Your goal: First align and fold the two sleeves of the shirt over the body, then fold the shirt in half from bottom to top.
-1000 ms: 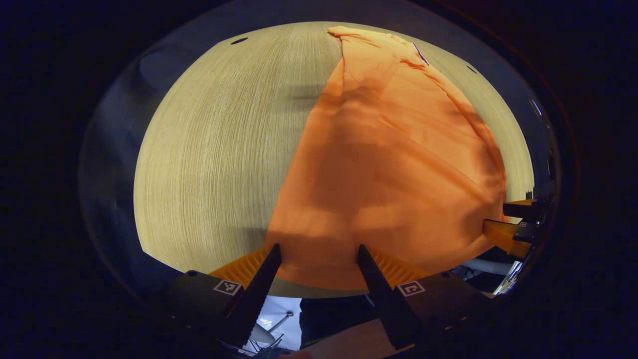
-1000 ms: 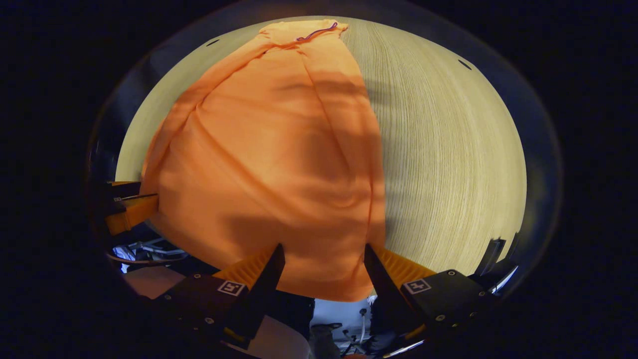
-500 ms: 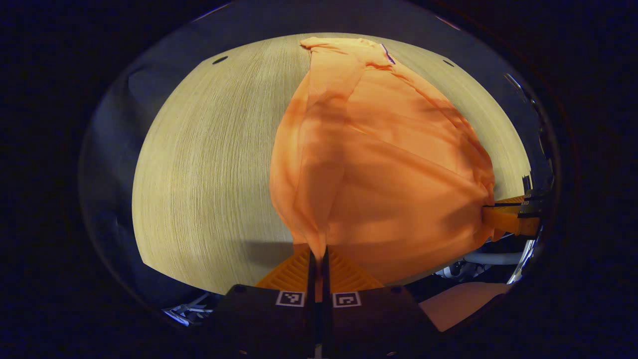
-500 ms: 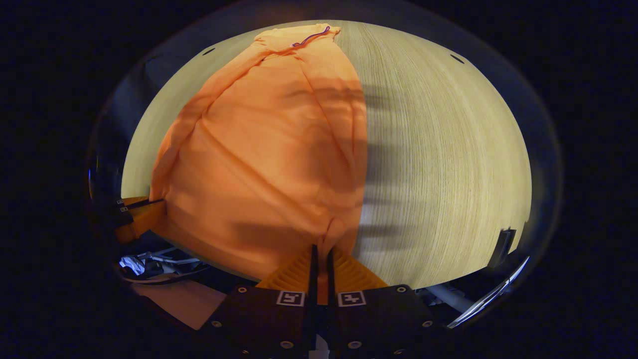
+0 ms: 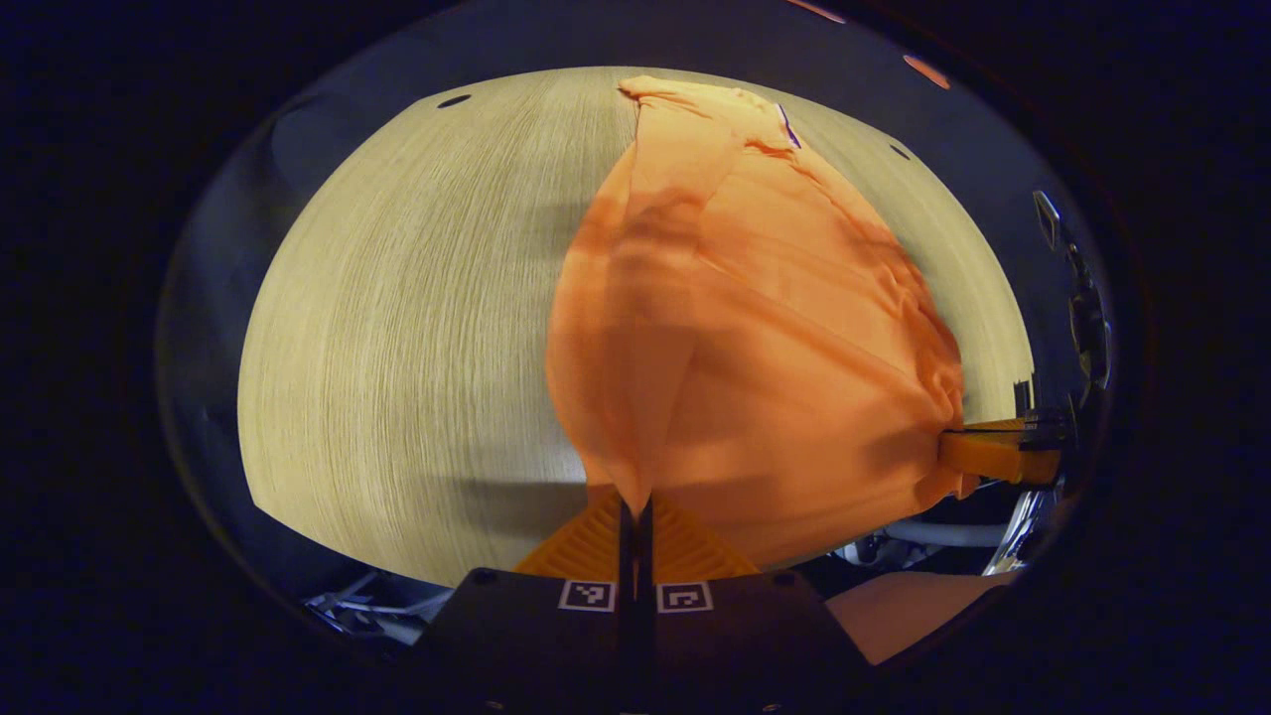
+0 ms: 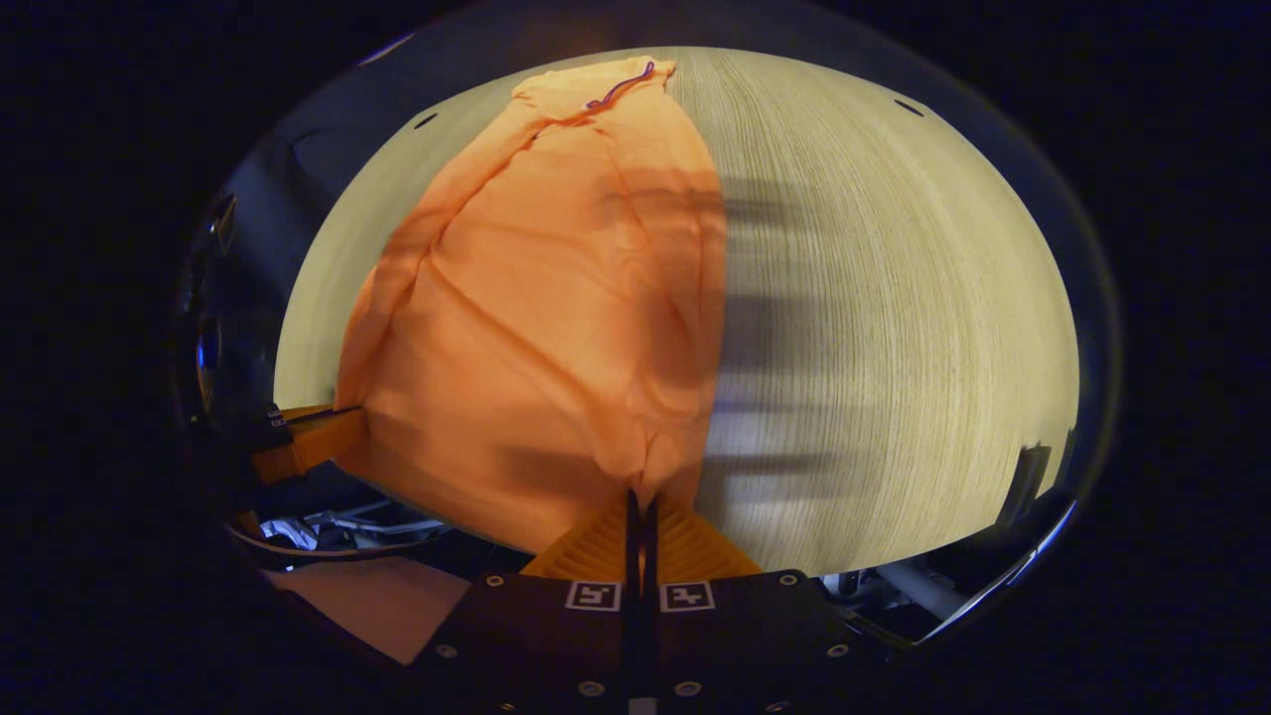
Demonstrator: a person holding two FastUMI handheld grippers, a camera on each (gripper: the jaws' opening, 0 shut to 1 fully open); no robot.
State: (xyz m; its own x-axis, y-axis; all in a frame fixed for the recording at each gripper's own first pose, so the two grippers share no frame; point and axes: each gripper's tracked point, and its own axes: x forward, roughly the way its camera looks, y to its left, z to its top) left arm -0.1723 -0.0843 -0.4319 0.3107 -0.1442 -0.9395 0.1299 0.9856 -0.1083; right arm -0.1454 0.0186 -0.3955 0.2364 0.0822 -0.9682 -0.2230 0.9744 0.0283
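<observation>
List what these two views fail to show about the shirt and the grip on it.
- Sleeves: whether both lie folded on the orange shirt is lost in its wrinkles, both views.
- Hem between grippers: cut off at the table edge.
- Left gripper, right gripper: how much cloth sits inside is hidden by the closed fingers.

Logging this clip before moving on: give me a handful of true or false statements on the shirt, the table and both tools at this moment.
1. The left tool is shut on the shirt's near edge. True.
2. The right tool is open above the cloth. False: it is shut on the shirt's near edge.
3. The shirt is blue. False: it is orange.
4. The shirt lies on a light wooden table. True.
5. The collar end lies nearest the tools. False: it is at the far end.
</observation>
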